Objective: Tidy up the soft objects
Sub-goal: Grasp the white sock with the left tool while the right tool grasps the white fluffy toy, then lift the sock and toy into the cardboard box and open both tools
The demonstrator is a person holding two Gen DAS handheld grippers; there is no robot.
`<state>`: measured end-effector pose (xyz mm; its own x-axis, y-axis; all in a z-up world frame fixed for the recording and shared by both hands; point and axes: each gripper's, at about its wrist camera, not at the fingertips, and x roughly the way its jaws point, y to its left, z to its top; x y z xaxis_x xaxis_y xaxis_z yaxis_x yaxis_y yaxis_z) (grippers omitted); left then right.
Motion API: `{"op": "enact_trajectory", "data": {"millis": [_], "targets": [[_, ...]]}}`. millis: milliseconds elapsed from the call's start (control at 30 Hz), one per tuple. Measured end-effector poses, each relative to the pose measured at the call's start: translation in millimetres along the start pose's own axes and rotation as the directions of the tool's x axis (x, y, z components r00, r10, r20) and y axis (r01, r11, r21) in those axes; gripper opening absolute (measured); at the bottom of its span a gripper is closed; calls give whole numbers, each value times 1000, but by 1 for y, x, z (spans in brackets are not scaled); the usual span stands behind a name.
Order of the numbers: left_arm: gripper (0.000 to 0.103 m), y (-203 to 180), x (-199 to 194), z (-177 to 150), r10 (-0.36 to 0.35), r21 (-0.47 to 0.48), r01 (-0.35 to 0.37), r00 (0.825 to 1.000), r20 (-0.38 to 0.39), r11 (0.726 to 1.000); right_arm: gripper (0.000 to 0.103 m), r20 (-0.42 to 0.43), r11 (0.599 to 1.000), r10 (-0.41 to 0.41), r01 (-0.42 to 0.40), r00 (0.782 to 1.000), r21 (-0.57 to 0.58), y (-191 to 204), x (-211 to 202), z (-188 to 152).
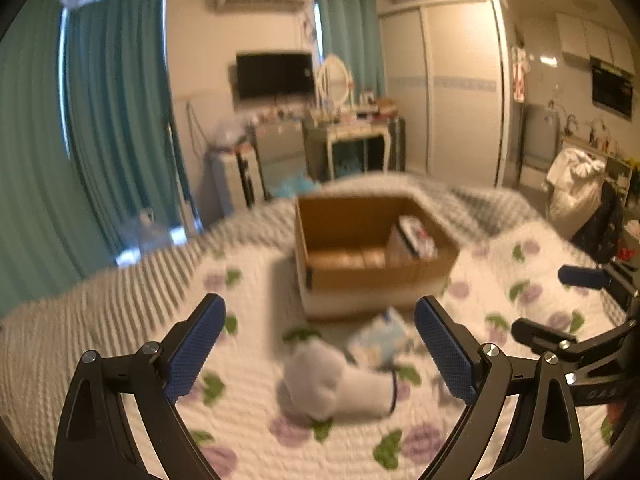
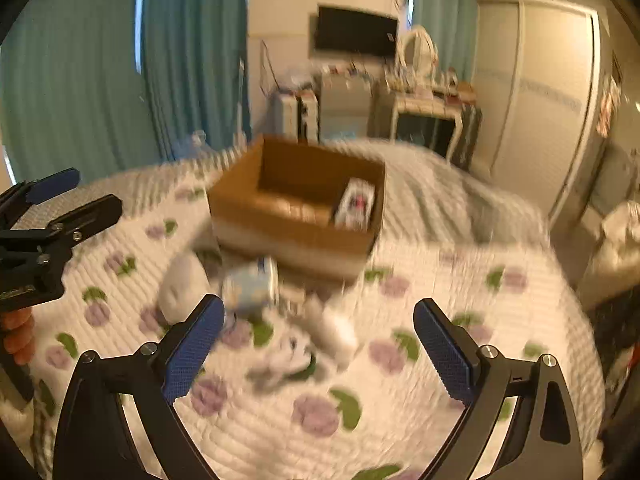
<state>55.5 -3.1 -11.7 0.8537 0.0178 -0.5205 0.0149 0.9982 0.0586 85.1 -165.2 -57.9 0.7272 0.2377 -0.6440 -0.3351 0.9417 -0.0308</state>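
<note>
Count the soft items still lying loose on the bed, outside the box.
3, maybe more under blur: a white rolled sock nearest the left gripper, a light-blue piece by the cardboard box, and white socks before the right gripper.

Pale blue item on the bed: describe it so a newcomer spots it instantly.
Find the open cardboard box on the floral quilt. Just in front of it lies the pale blue printed item, flat and patterned, unlike the plain white rolled sock beside it.

Both views are pretty smeared. The pale blue thing (image 2: 250, 286) just ahead of the right tool's left finger is too blurry to name, same with the white crumpled bits (image 2: 296, 354) between its fingers. Whatever's standing in the cardboard box (image 1: 320, 240) has an unreadable label.
</note>
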Motion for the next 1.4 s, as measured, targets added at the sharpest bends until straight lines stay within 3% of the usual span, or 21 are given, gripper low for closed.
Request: {"op": "enact_trajectory", "data": {"millis": [233, 433, 567, 600, 700, 767, 800, 833, 1000, 1067, 1167, 1200, 1300, 1400], "targets": [[97, -6, 50, -58, -19, 11, 21, 988, -152, 1000, 96, -129, 997, -7, 16, 992, 74, 9, 60, -42], [96, -6, 81, -82, -68, -8, 68, 961, -269, 998, 94, -190, 993, -14, 35, 982, 111, 14, 96, -57], [96, 0, 102, -89, -99, -46, 89, 938, -331, 995, 74, -219, 985, 19, 20, 976, 172, 8, 109, -60], [96, 2, 107, -90, -112, -61, 97, 934, -339, 993, 65, -221, 984, 22, 18, 975, 179, 7, 111, -61], [96, 4, 114, -90, -132, -72, 114, 932, -337, 991, 45, -215, 980, 46, -2, 976, 199, 5, 111, -61], [96, 1, 120, -92, -133, -59, 120, 929, -346, 991, 42, -208, 981, 41, 0, 977, 195, 5, 109, -61], [96, 1, 123, -93, -137, -58, 124, 927, -349, 991, 33, -205, 980, 45, -4, 978, 197, 5, 109, -61], [96, 0, 127, -94, -145, -59, 132, 924, -353, 989, 17, -201, 980, 52, -12, 978, 199, 5, 108, -62], [95, -1, 138, -92, -181, -69, 167, 921, -345, 983, 8, -180, 980, 68, -31, 981, 199, 6, 101, -63], [91, -3, 139, -92, -188, -65, 177, 923, -336, 982, 7, -167, 980, 70, -37, 983, 194, 7, 96, -63], [70, -5, 133, -92, -212, -60, 204, 921, -326, 977, 7, -146, 980, 80, -51, 986, 192, 6, 87, -65], [56, -7, 131, -93, -225, -56, 218, 918, -327, 974, 7, -133, 979, 84, -57, 988, 195, 6, 83, -65], [49, -12, 122, -94, -215, -35, 216, 922, -322, 976, 6, -104, 978, 88, -67, 991, 196, 3, 70, -65], [47, -12, 108, -92, -206, -33, 205, 932, -299, 978, 6, -67, 977, 100, -85, 993, 196, 3, 55, -62]]}}
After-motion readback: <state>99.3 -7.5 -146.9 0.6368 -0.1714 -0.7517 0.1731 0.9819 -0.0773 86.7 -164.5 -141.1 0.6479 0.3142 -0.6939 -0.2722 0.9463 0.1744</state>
